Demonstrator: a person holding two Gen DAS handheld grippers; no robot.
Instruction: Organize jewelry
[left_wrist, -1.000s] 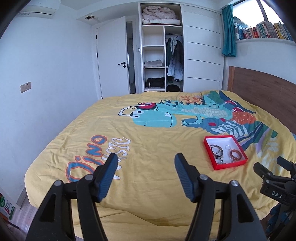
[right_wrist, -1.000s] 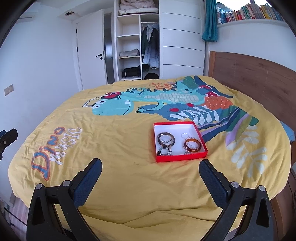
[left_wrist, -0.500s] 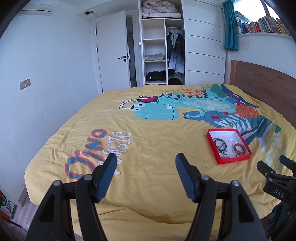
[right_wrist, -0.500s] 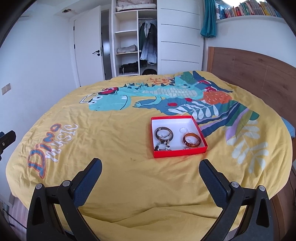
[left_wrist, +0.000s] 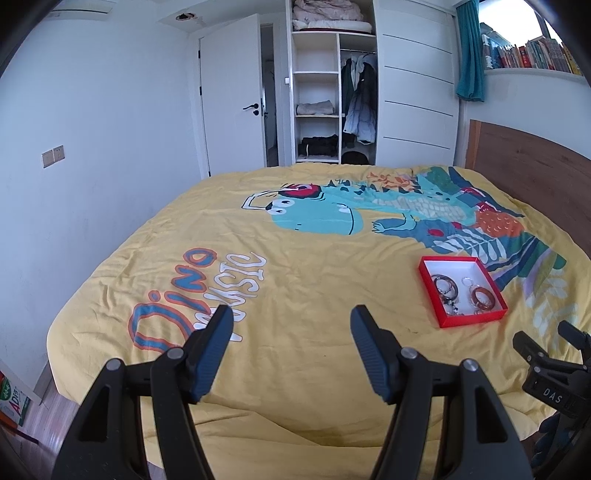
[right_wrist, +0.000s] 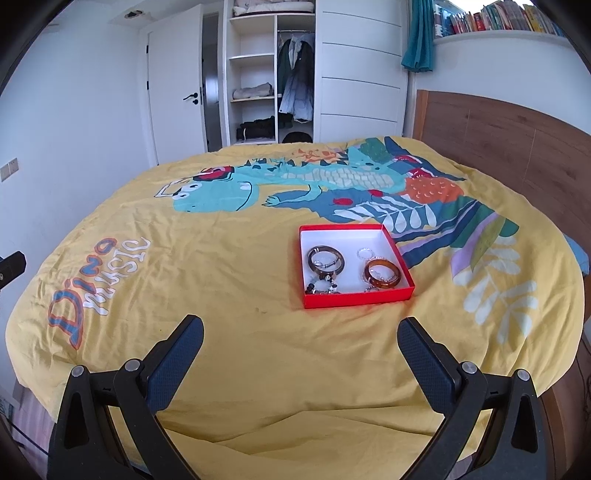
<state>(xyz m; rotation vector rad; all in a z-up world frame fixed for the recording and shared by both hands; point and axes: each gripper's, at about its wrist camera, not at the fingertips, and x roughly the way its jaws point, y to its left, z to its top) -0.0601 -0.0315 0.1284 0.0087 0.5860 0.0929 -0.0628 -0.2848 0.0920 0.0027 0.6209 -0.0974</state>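
The red jewelry box (right_wrist: 356, 293) sits open on the yellow dinosaur duvet (right_wrist: 236, 332), right of the bed's middle and towards the wooden headboard (right_wrist: 517, 147) side. Inside, on its white floor, a dark bangle (right_wrist: 325, 258) lies on the left, an amber bangle (right_wrist: 382, 278) on the right, a small silver ring (right_wrist: 365, 253) at the far side between them, and a tangle of beaded pieces (right_wrist: 322, 287) against the near wall – too small to sort out one from another.

The right gripper (right_wrist: 301, 354) hangs just short of the box, its jaws spread wide and empty, the box almost straight ahead and slightly right of its centre line. The left gripper (left_wrist: 291, 350) is likewise spread and holds nothing; from it the box (left_wrist: 461, 295) lies well off to the right and farther away.

So the right hand's tongs are the nearer and better lined up – a forward reach, dipping over the near wall, would likely meet the beaded pieces first
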